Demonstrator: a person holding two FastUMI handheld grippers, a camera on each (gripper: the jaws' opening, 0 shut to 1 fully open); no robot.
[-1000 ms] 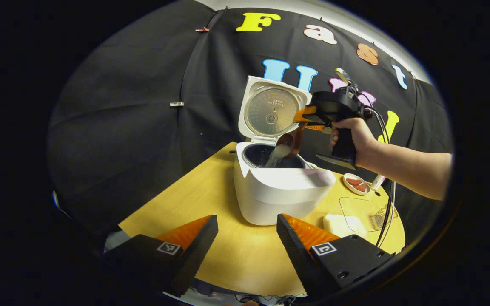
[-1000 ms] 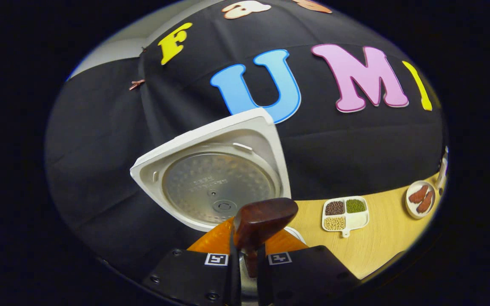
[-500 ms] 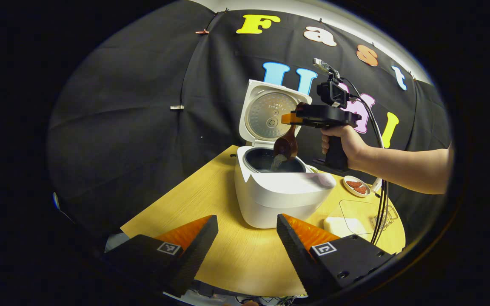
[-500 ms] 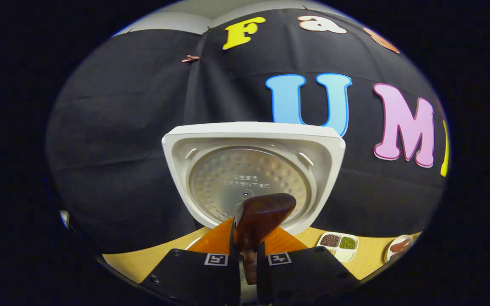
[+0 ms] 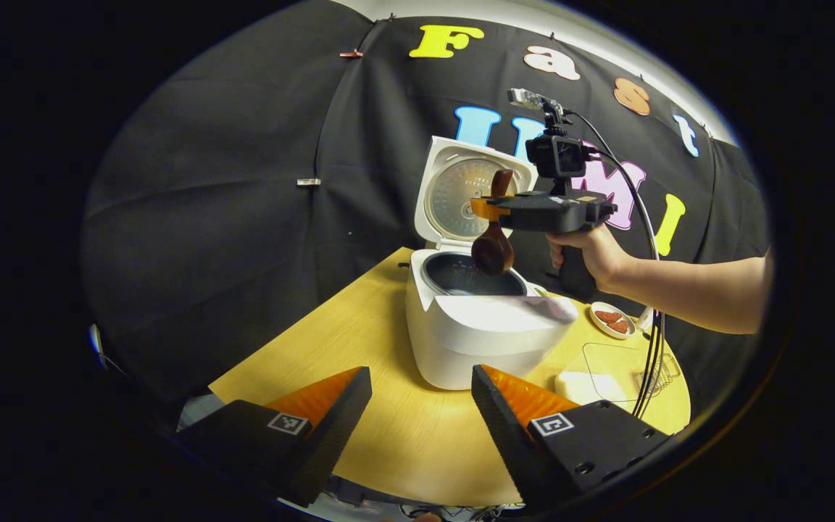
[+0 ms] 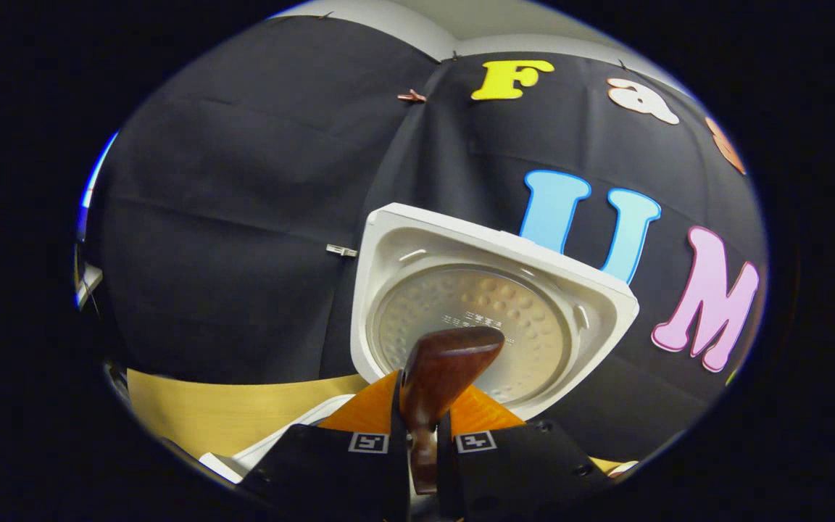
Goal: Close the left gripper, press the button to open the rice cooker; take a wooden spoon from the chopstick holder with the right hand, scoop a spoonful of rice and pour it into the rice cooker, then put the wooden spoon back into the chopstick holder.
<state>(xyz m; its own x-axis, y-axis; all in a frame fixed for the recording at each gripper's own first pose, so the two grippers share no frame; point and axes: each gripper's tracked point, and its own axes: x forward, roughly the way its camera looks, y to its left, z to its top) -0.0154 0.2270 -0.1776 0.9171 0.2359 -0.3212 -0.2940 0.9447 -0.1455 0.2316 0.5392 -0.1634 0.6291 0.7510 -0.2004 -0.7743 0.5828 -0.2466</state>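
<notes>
The wooden spoon (image 5: 493, 245) is clamped by its handle between the closed right tongs (image 6: 423, 442), bowl hung below them over the open rice cooker (image 5: 486, 326) on the bench (image 5: 388, 428), while the left tongs (image 5: 421, 406) are held wide apart, empty, before it.

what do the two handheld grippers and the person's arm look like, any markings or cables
The right gripper has a dark pistol-grip body, a small camera on a post on top and black cables looping down behind it. The left gripper has wedge-shaped fingers, each base carrying a square black-and-white tag. The person's forearm is bare, no sleeve visible.
</notes>
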